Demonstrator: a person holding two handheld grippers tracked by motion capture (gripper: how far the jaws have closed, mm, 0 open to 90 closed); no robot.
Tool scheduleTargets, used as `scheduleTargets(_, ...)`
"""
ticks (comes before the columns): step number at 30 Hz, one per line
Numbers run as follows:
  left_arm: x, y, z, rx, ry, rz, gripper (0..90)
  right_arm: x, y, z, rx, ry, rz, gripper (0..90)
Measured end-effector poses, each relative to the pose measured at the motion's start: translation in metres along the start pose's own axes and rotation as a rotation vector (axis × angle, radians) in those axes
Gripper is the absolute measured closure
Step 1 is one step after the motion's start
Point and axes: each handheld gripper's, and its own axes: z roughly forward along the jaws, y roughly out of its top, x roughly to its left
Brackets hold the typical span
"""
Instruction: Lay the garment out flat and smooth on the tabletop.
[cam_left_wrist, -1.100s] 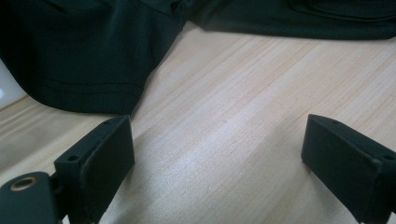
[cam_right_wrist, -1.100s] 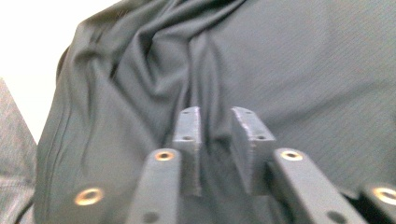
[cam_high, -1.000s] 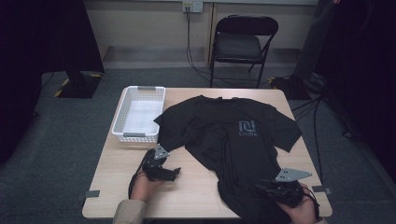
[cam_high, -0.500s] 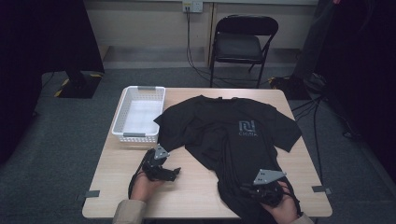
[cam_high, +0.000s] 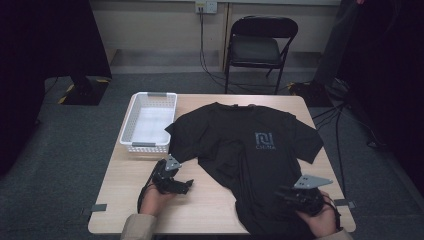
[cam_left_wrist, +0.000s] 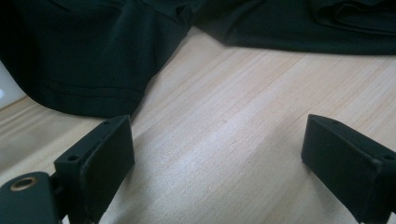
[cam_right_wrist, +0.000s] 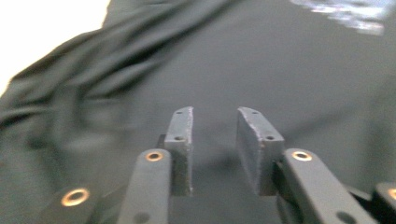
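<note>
I judge I'm at the start of folding the black T-shirt (cam_high: 247, 165): my right claw (cam_right_wrist: 214, 116), whose jaws have just been opening to a narrow gap with nothing between them, hovers over the hem, so next it must pinch the cloth. My left claw (cam_left_wrist: 215, 158) stands wide and empty on the bare desk (cam_left_wrist: 219, 121). The sleeve lies just ahead of it, and the shirt spreads flat beyond, print up.

The high view looks down and forward over the light wooden tabletop (cam_high: 215, 200); both gripper views skim low, sharing the black cotton T-shirt (cam_high: 250, 150), the right one apparently blurred.
</note>
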Motion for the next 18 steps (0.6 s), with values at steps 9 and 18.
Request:
scheduleTargets(9, 0.000, 0.000, 0.000, 0.000, 0.000, 0.000, 8.8, -0.056, -0.013, 0.000, 0.041, -0.187, 0.089, 70.9)
scheduleTargets(18, 0.000, 0.000, 0.000, 0.000, 0.000, 0.000, 8.9, -0.049, -0.026, -0.009, 0.057, -0.190, 0.070, 73.2)
